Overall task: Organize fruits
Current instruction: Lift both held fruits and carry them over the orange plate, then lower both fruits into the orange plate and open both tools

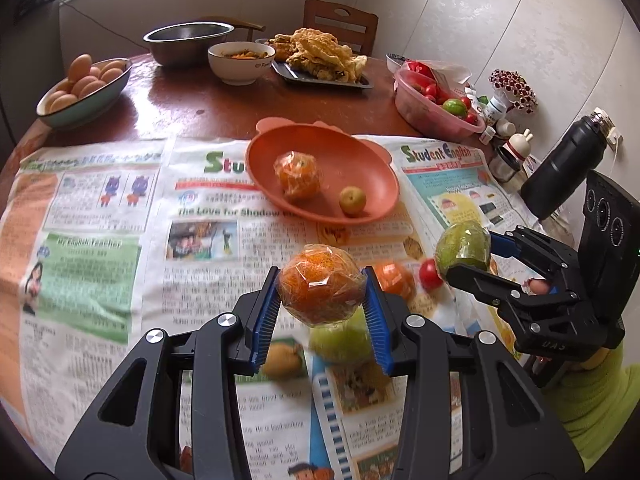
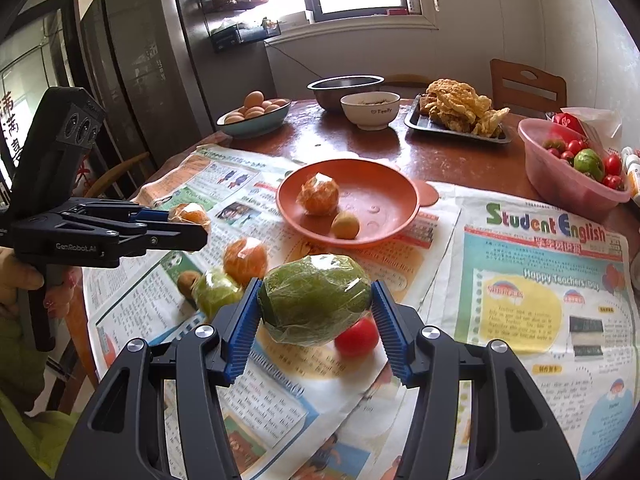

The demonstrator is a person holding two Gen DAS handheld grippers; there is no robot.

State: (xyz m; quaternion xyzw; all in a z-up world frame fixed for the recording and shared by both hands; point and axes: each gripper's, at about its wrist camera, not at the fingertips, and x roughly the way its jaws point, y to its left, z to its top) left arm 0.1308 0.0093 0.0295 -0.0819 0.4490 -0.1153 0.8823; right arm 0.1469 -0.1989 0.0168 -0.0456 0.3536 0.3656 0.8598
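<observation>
holding a wrapped orange (image 1: 321, 289) between its blue pads (image 1: 264, 320), the left gripper (image 1: 322, 312) was clenched on the fruit and carried it clear of the newspaper (image 1: 100, 280), pointed toward the plate (image 1: 376, 168), which looked like the collecting spot since a wrapped orange and a small yellow fruit (image 1: 352, 200) already lay in it. the right gripper (image 2: 316, 320) was likewise clamped on a wrapped green fruit (image 2: 316, 298), gripped across its long sides, probably because the film is slick and a broad hold keeps it from twisting out. both fruits were lifted, not resting on anything, so each was likely on its way to the plate. left on the newspaper, close together, were another orange (image 2: 245, 260), a green apple (image 2: 216, 294), a brown fruit (image 2: 187, 282) touching the apple, and a red tomato (image 2: 357, 337) just beneath the right gripper's load. the plate sat at the far edge of the newspaper, between the loose fruit and the dishes beyond, within reach of both hands. a pink tub (image 2: 560, 184) of tomatoes stood well apart to the right, and whether it mattered to the sorting could not be told. judged from the pile remaining, the job was perhaps a third done.
</observation>
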